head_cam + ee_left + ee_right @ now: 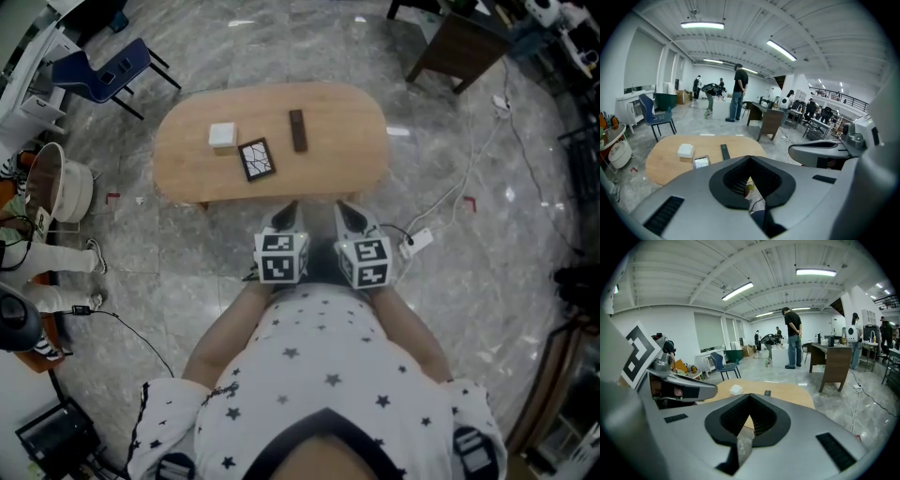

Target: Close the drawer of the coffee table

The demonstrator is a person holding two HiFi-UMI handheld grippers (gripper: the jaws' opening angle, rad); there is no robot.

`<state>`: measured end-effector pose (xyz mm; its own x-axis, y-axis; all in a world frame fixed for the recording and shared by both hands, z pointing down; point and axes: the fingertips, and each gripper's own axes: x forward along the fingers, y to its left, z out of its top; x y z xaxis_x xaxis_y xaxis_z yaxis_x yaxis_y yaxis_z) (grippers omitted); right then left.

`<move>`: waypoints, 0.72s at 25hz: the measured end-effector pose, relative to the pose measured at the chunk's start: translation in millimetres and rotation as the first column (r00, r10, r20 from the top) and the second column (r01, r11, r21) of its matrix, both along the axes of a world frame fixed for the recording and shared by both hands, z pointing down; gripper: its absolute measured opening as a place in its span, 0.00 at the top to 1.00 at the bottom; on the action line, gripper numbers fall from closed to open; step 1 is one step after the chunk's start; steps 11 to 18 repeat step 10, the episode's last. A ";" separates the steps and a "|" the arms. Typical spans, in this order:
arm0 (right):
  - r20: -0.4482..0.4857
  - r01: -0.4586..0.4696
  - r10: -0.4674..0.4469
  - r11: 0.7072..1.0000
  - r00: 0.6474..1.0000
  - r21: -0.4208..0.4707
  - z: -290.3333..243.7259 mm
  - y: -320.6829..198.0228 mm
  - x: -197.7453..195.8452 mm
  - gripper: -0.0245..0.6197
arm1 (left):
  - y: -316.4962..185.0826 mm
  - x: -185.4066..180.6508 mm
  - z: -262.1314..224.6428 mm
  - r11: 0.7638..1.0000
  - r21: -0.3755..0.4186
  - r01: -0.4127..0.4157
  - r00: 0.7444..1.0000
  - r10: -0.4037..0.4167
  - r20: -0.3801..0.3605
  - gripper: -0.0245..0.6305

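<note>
Grey marbled workshop floor [497, 216] lay all around, viewed steeply from above. Held low before the body: left gripper [286, 211] and right gripper [349, 214], side by side, each with jaws pressed fully together and nothing between them. Pointed down toward the near long edge of the coffee table [347, 150], just beyond the tips; touching or apart, could not tell. Showed a pale wooden top, oval with rounded ends, bearing a white box [222, 137], a black-and-white patterned card [256, 158] and a dark bar [297, 130]. Hid the drawer beneath that near edge in every view, so could not tell how far out it stood. Judged likely a light, stiff wooden front on slides, sturdy, needing no grasp: best met by closed tips pushed squarely against its middle, evenly, lest it skew.
</note>
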<state>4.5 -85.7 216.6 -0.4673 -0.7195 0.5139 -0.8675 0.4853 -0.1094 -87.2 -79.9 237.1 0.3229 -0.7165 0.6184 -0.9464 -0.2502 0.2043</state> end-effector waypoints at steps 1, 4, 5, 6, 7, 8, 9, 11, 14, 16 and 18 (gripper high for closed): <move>0.000 0.000 0.000 1.000 1.000 0.001 -0.1 0.0 0.0 0.95 | 0.2 -0.1 0.1 1.000 -0.001 0.000 1.000 0.000 0.000 0.95; 0.011 -0.002 0.002 1.000 1.000 -0.011 -1.1 1.2 -0.4 0.95 | 0.5 1.2 -0.2 1.000 -0.003 -0.002 1.000 0.002 0.001 0.95; 0.016 -0.001 0.002 1.000 1.000 -0.022 -0.5 2.1 -0.5 0.95 | 0.5 2.0 0.0 1.000 -0.003 -0.003 1.000 0.003 0.001 0.95; 0.019 -0.001 0.001 1.000 1.000 -0.032 0.4 2.8 -0.2 0.95 | 0.4 2.7 0.5 1.000 -0.004 -0.004 1.000 0.004 0.002 0.95; 0.021 -0.001 0.002 0.999 1.000 -0.037 1.4 2.8 0.5 0.95 | 0.1 3.2 1.0 1.000 -0.005 -0.005 1.000 0.005 0.003 0.95; 0.020 -0.001 0.002 0.999 1.000 -0.038 2.3 2.2 1.4 0.95 | -0.4 3.6 1.5 1.000 -0.006 -0.005 1.000 0.005 0.004 0.95; 0.018 -0.001 0.002 0.999 1.000 -0.037 3.2 1.4 2.6 0.95 | -1.0 4.1 1.9 1.000 -0.006 -0.006 1.000 0.006 0.005 0.95; 0.016 -0.002 0.002 0.999 1.000 -0.035 4.2 0.4 3.8 0.95 | -1.7 4.5 2.4 1.000 -0.007 -0.006 1.000 0.006 0.005 0.95; 0.016 -0.002 0.002 0.999 1.000 -0.035 4.2 0.4 3.8 0.95 | -1.7 4.5 2.4 1.000 -0.007 -0.006 1.000 0.006 0.005 0.95; 0.016 -0.002 0.002 0.999 1.000 -0.035 4.2 0.4 3.8 0.95 | -1.7 4.5 2.4 1.000 -0.007 -0.006 1.000 0.006 0.005 0.95; 0.016 -0.002 0.002 0.999 1.000 -0.035 4.2 0.4 3.8 0.95 | -1.7 4.5 2.4 1.000 -0.007 -0.006 1.000 0.006 0.005 0.95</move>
